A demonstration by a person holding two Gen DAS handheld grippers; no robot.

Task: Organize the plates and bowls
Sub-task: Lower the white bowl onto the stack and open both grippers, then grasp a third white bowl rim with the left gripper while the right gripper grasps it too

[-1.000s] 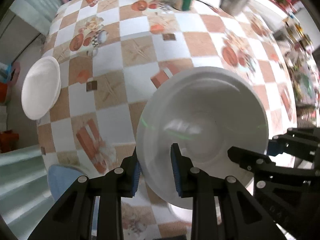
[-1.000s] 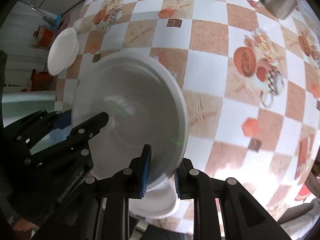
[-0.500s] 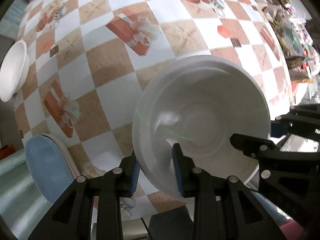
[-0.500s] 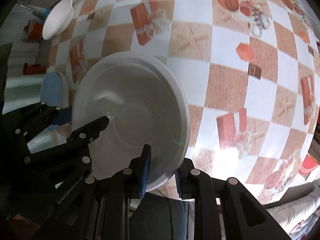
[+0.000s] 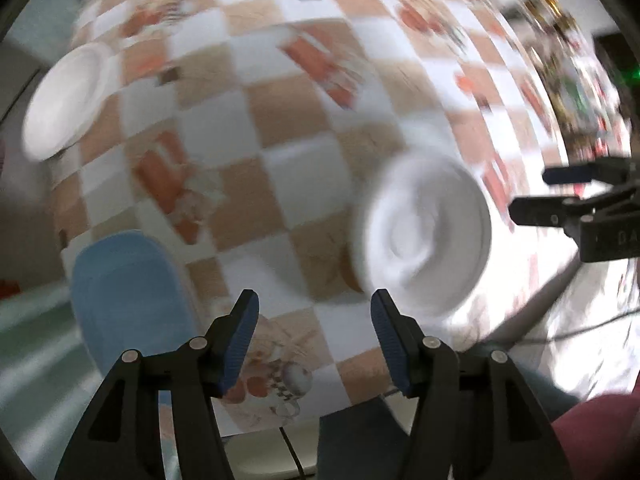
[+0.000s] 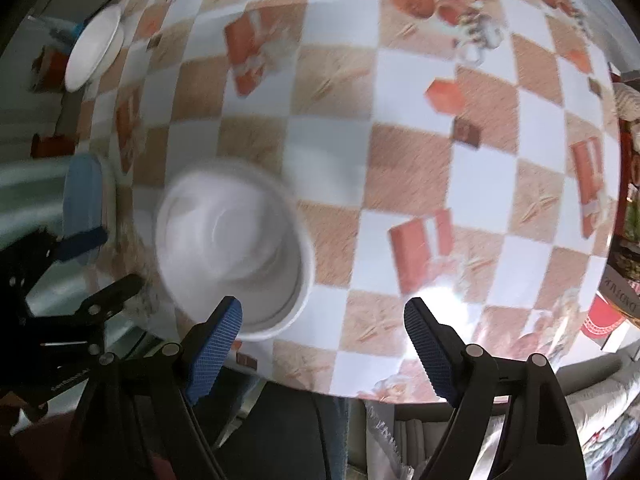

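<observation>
L gripper (image 5: 314, 320) is seen w/ jaws apart, just opened; nothing is held btwn them. A white bowl (image 5: 424, 240), blurred, is set upright on the checked tablecloth (image 5: 280, 120), beyond the right-hand finger. R gripper (image 5: 560, 196) is seen at right edge. A second white bowl (image 5: 64, 100) is placed far left; a blue chair seat (image 5: 128, 292) is seen lower left.

Free room: bare checkered tablecloth (image 6: 420, 152) ahead and right — unobstructed | Obstacles: white bowl (image 6: 232, 248) near front edge; stacked white bowls (image 5: 66, 100) far left; blue chair seat (image 5: 128, 292) beside table's left edge
</observation>
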